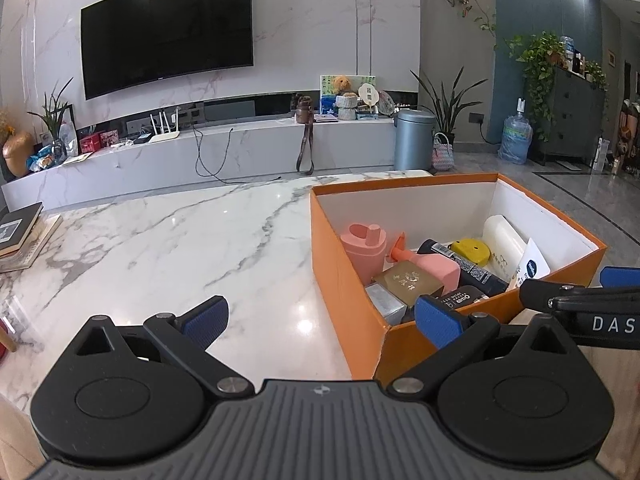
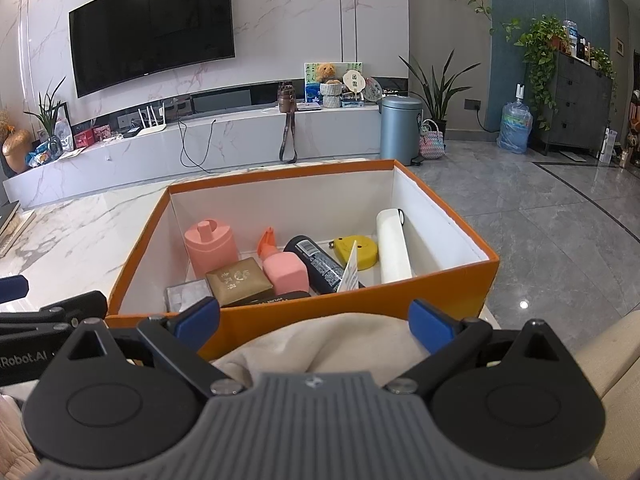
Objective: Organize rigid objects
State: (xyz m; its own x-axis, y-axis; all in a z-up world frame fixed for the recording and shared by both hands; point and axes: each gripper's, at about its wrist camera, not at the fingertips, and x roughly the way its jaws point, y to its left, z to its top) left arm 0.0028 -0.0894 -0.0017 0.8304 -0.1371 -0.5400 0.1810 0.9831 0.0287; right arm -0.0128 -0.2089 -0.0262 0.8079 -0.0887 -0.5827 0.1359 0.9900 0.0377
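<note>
An orange cardboard box (image 2: pixel 400 294) with white inner walls sits at the right end of the marble worktop (image 1: pixel 180 240), open at the top. In the right wrist view its contents read from 9 o'clock to 3 o'clock: a pink lidded cup (image 2: pixel 210 248) standing upright by the left wall, a gold square box (image 2: pixel 238 280) lying tilted over a silver box (image 2: pixel 188 296), a pink pump bottle (image 2: pixel 282 266) on its side with its orange nozzle toward 12 o'clock, a black cylindrical can (image 2: pixel 320 266) lying diagonally, a white card (image 2: pixel 350 272) propped against the can, a yellow tape measure (image 2: pixel 358 252) behind it, and a white cylinder (image 2: pixel 392 246) lying along the right wall.

The left hand-held gripper (image 1: pixel 320 320) hovers over the worktop at the box's near left corner, its blue pads spread wide with nothing between them. The right hand-held gripper (image 2: pixel 316 322) sits at 6 o'clock of the box, just short of the near wall, also spread wide and empty; a cream cloth (image 2: pixel 320 344) lies beneath it. A stack of books (image 1: pixel 24 236) rests at the worktop's far left, at 9 o'clock.
</note>
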